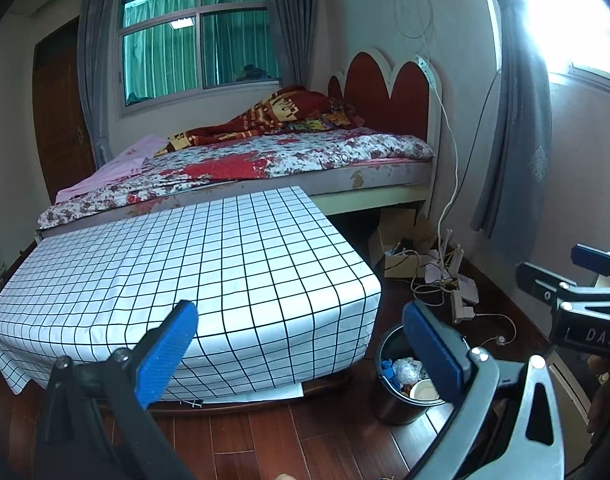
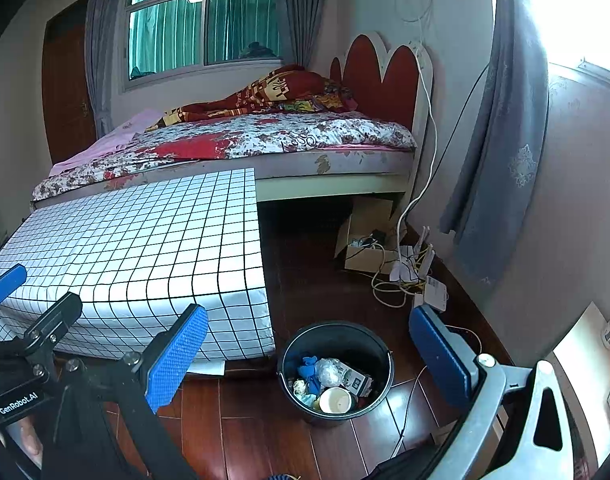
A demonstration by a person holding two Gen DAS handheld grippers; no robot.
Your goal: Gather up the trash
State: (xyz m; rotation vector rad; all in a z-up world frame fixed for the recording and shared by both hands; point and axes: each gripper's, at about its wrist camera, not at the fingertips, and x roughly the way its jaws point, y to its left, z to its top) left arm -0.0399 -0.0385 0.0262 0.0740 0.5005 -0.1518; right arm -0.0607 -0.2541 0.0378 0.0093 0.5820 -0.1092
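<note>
A black trash bucket [image 2: 379, 354] stands on the wood floor beside the low table. It holds several pieces of trash: a white cup [image 2: 335, 400], a small carton [image 2: 355, 378], blue scraps and clear plastic. The bucket also shows in the left wrist view [image 1: 387, 396], partly behind my left gripper's right finger. My left gripper [image 1: 301, 350] is open and empty, above the table's near corner. My right gripper [image 2: 309, 354] is open and empty, held above the bucket. The right gripper also appears at the left wrist view's right edge [image 1: 561, 276].
A low table under a white grid-pattern cloth [image 2: 145, 248] stands against a bed [image 2: 265, 140]. A cardboard box [image 2: 365, 240], cables and white devices [image 2: 429, 288] lie on the floor by the wall. A grey curtain [image 2: 497, 160] hangs at right.
</note>
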